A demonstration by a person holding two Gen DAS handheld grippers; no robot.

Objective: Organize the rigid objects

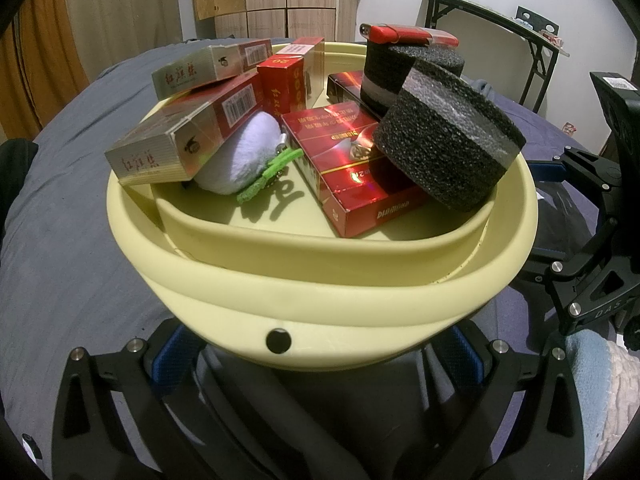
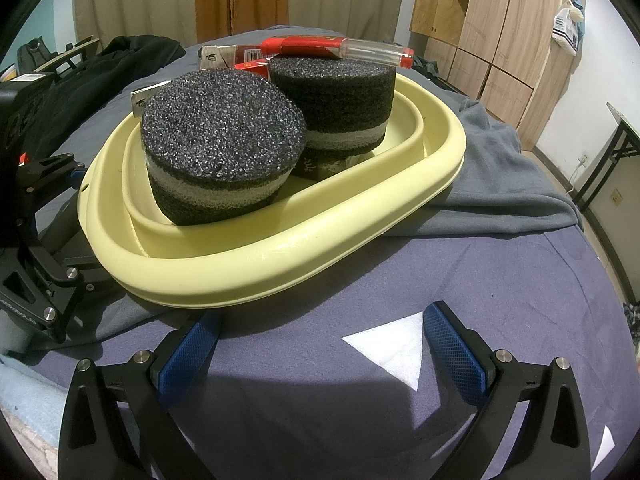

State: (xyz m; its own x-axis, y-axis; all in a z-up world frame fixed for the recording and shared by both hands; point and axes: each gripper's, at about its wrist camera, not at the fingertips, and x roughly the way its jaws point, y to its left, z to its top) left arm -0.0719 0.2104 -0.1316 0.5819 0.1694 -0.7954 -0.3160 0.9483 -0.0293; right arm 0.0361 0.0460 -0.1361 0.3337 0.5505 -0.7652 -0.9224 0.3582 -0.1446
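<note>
A pale yellow basin (image 1: 320,280) sits on the bed, filled with items. Two black foam cylinders (image 1: 452,140) (image 1: 392,76) stand at its right, and a red lighter (image 1: 408,34) lies on the far one. Red cigarette packs (image 1: 352,160) lie in the middle, silver-and-red packs (image 1: 180,136) are stacked at the left, and a white plush (image 1: 244,152) with a green piece sits between them. My left gripper (image 1: 316,344) is open wide, with its blue pads (image 1: 168,356) at the basin's near wall. My right gripper (image 2: 320,316) is open just short of the basin's rim (image 2: 280,264), with nothing between its fingers.
A grey blanket (image 2: 500,184) lies under the basin and a purple sheet (image 2: 480,280) covers the near bed. A white paper triangle (image 2: 392,344) lies between the right fingers. Dark clothes (image 2: 100,76) are piled at the back left. A wardrobe (image 2: 500,40) and a folding table (image 1: 500,28) stand beyond.
</note>
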